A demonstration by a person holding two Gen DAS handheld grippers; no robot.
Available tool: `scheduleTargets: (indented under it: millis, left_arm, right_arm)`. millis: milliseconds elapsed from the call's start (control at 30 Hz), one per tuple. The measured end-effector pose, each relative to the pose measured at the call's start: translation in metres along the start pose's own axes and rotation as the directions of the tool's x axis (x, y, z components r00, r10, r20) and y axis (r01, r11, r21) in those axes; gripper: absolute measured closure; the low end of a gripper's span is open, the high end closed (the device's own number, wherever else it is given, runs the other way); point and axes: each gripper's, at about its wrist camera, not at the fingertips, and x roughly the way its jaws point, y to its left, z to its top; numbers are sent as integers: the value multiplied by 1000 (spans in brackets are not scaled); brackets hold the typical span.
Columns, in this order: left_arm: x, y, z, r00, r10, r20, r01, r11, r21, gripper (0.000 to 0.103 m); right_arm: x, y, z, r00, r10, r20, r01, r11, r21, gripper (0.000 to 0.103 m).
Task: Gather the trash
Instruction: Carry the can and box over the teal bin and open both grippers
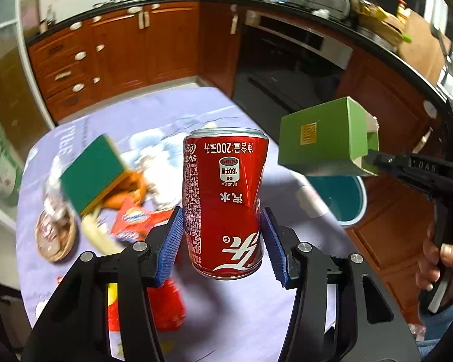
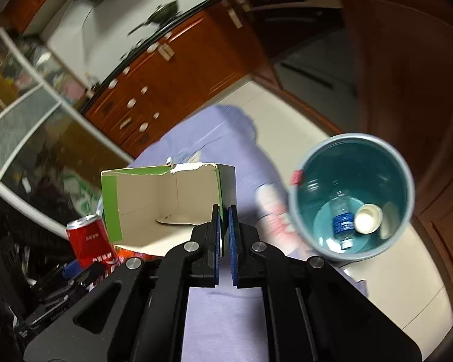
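Red can (image 1: 225, 202) clamped in left gripper (image 1: 222, 241); right gripper (image 2: 225, 211) pinching green box (image 2: 166, 202).

The lower part of the left gripper (image 1: 222, 241) is cut off by the bottom edge of the left wrist view, and a red object (image 1: 166, 307) on the table is largely hidden behind its left finger. The litter on the purple tablecloth (image 1: 241, 316) is smeared by motion: a green box (image 1: 90, 172), an orange wrapper (image 1: 136, 220) and a round woven dish (image 1: 54, 235) can only roughly be made out. In the right wrist view the cabinets (image 2: 166, 75) are blurred. Inside the teal bin (image 2: 299, 211) a third, pale item (image 2: 389, 220) beside the bottle (image 2: 342, 220) and white cup (image 2: 367, 218) cannot be identified. The red can (image 2: 90, 241) is partly covered by the left gripper's black frame.
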Motion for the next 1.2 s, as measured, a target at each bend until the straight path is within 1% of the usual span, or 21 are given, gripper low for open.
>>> scheduleTargets:
  millis: [233, 333, 433, 533, 700, 833, 933, 967, 1000, 1133, 1200]
  left_arm:
    - [31, -66, 27, 998, -51, -37, 54, 993, 105, 50]
    - [44, -91, 34, 996, -71, -56, 79, 987, 143, 50]
    - [68, -122, 42, 992, -90, -91, 106, 977, 187, 50]
    - [91, -144, 45, 985, -110, -133, 135, 970, 202, 50]
    - [127, -177, 45, 971, -125, -206, 171, 959, 225, 50]
    - [152, -194, 46, 962, -121, -245, 179, 956, 233, 48]
    - [167, -201, 49, 957, -116, -267, 181, 956, 232, 48]
    - [173, -203, 50, 954, -114, -277, 181, 956, 232, 46]
    - [179, -204, 50, 953, -106, -284, 176, 957, 232, 42]
    - [187, -200, 49, 950, -94, -297, 167, 959, 230, 42]
    - [190, -196, 47, 946, -99, -309, 172, 961, 218, 42]
  right_arm:
    - [-29, -69, 18, 995, -57, 86, 48, 993, 109, 98]
    - [-37, -100, 22, 991, -88, 102, 71, 985, 160, 98]
    - [-40, -128, 22, 987, -128, 100, 106, 974, 201, 98]
    - [-40, -152, 24, 984, -159, 81, 137, 963, 232, 98]
    - [-35, -182, 22, 980, -195, 39, 177, 946, 272, 98]
    - [-27, -199, 21, 978, -210, -1, 201, 934, 294, 98]
    - [-23, -207, 20, 976, -218, -16, 213, 929, 302, 97]
    - [-22, -208, 19, 975, -220, -21, 216, 929, 301, 97]
    - [-20, -210, 20, 975, -221, -26, 218, 928, 302, 97]
    - [-12, -217, 19, 973, -224, -46, 227, 925, 305, 97]
    - [-9, -218, 17, 973, -224, -54, 230, 923, 307, 97]
